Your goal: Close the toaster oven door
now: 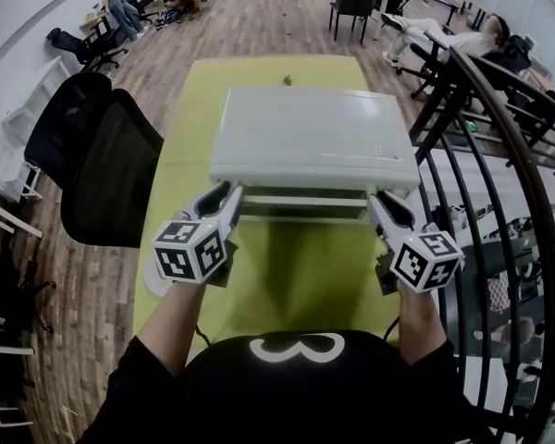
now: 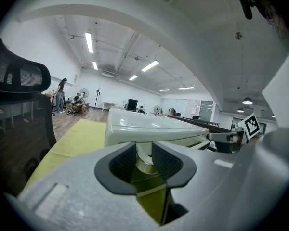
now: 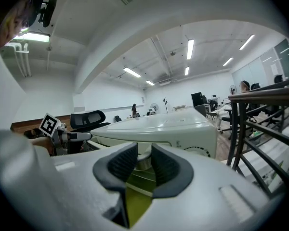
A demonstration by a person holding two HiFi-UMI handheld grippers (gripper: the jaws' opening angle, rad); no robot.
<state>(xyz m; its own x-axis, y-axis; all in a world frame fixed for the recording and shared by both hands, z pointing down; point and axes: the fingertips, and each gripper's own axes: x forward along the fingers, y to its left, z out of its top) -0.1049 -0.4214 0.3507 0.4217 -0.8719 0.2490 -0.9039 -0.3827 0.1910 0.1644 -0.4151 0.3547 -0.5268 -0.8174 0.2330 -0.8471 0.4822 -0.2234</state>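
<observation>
Nearest, the left gripper (image 1: 224,192) and right gripper (image 1: 381,202) are held out over the near half of the yellow-green table (image 1: 190,155), side by side and well apart. Each is at one end of the handle (image 1: 301,214) on the oven (image 1: 310,132) door. In the left gripper view the ribbed pads (image 2: 123,162) stand narrow with the handle's rounded metal end pinched between them. The right gripper view shows the same grip on the other end. The white oven sits about mid-table, toward the right edge, front facing the person. How far its door stands open I cannot tell. A black mesh chair (image 1: 102,165) stands off the left edge and a dark railing (image 1: 499,155) off the right.
</observation>
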